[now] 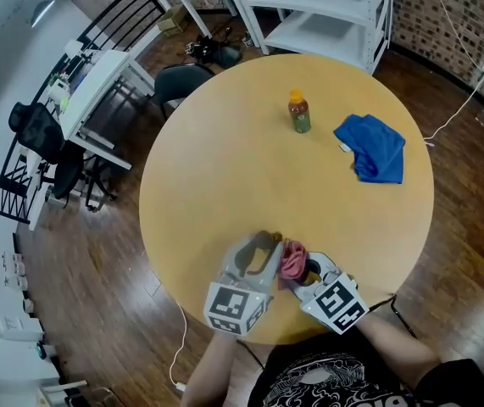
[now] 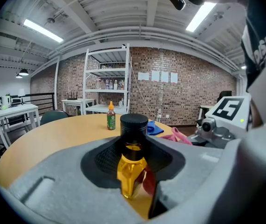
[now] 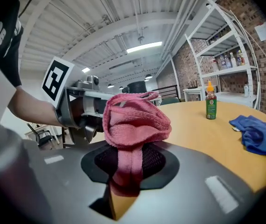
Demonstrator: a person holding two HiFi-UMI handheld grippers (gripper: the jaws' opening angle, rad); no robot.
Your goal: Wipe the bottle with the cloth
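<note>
Jaws of the left tool [image 1: 257, 259] clamp an amber bottle [image 2: 133, 164] with a black cap. Those of the right tool [image 3: 126, 171] pinch a bunched pink cloth [image 3: 135, 120] just beside it, over the near edge of the round surface [image 1: 225, 168]. Farther off stand a green bottle [image 1: 299, 113] and a blue cloth [image 1: 373, 147].

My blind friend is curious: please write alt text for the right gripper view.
A bunched pink cloth is pinched in the right gripper, beside the left gripper. Farther off on the wooden table are a small green bottle and a blue cloth.
</note>
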